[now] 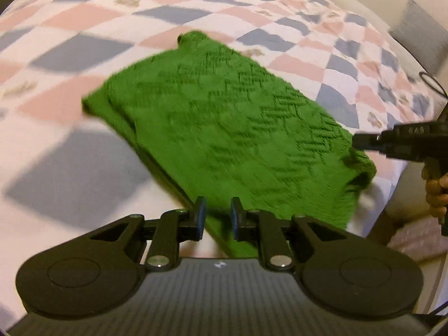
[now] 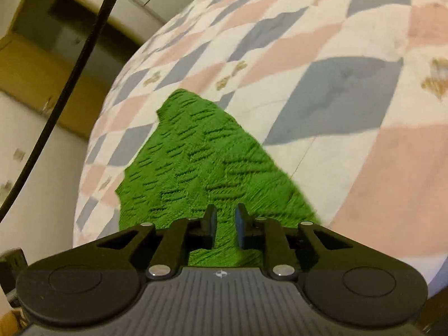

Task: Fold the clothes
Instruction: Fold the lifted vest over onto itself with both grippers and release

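Motion blur smears the green sweater (image 1: 224,128) — its near edge hidden behind the left tongs (image 1: 217,218).

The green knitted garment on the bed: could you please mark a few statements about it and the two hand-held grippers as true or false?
1. The green knitted garment lies on a checked bedcover. True.
2. The garment is red and smooth. False: it is green with a raised zigzag knit pattern.
3. The left hand-held gripper has a visible gap between its fingers, with garment edge in it. True.
4. The right hand-held gripper is far from the garment. False: green knit fills the gap between its fingers.
5. The garment hangs on a hanger. False: it lies on the bed.
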A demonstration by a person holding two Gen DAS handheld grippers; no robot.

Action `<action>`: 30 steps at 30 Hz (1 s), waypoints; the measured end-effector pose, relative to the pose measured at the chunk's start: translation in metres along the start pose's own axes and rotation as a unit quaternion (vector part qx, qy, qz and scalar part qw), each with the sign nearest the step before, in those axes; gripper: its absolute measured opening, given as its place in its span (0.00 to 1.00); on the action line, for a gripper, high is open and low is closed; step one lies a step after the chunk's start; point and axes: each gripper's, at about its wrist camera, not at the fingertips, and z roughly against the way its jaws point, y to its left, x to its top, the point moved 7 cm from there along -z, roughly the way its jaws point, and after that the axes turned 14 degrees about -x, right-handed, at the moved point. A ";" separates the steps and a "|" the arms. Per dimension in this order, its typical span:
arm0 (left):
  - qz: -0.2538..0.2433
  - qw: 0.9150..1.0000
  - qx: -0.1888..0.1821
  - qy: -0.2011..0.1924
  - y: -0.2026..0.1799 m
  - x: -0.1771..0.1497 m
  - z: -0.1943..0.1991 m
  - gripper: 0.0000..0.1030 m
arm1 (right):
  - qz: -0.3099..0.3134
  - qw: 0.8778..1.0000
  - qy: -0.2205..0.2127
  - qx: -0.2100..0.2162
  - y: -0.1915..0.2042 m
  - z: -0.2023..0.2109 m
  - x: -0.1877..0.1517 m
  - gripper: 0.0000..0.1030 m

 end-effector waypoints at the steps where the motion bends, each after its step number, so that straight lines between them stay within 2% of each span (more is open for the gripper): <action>1: 0.007 1.000 0.007 0.000 -0.007 -0.009 -0.004 0.13 | 0.012 1.000 0.003 0.001 -0.001 0.000 0.001 0.20; 6: 0.015 0.999 0.043 -0.007 -0.022 -0.031 -0.016 0.11 | 0.070 0.997 0.016 0.005 -0.003 0.001 0.006 0.21; 10: -0.005 0.998 0.057 -0.021 -0.029 -0.042 -0.007 0.12 | 0.118 0.993 0.026 0.008 -0.006 0.002 0.010 0.24; 13: -0.034 0.997 0.070 -0.018 -0.040 -0.051 -0.002 0.13 | 0.188 0.982 0.016 0.007 -0.001 0.007 0.006 0.28; 16: -0.050 0.995 0.083 -0.017 -0.049 -0.059 0.001 0.15 | 0.256 0.967 0.005 0.007 0.003 0.013 0.001 0.31; 18: -0.061 0.993 0.101 -0.015 -0.057 -0.063 0.001 0.16 | 0.302 0.953 -0.002 0.007 0.006 0.016 -0.002 0.33; 21: -0.100 0.985 0.140 -0.012 -0.072 -0.071 -0.003 0.33 | 0.368 0.930 -0.012 0.006 0.010 0.021 -0.007 0.47; 24: -0.136 0.974 0.182 0.005 -0.087 -0.080 -0.016 0.35 | 0.433 0.901 -0.022 0.005 0.014 0.027 -0.011 0.51; 26: -0.148 0.966 0.210 0.014 -0.095 -0.084 -0.026 0.35 | 0.475 0.879 -0.029 0.006 0.016 0.030 -0.014 0.51; 30: -0.158 0.953 0.258 0.014 -0.106 -0.082 -0.038 0.35 | 0.568 0.820 -0.058 0.025 -0.002 0.034 -0.016 0.59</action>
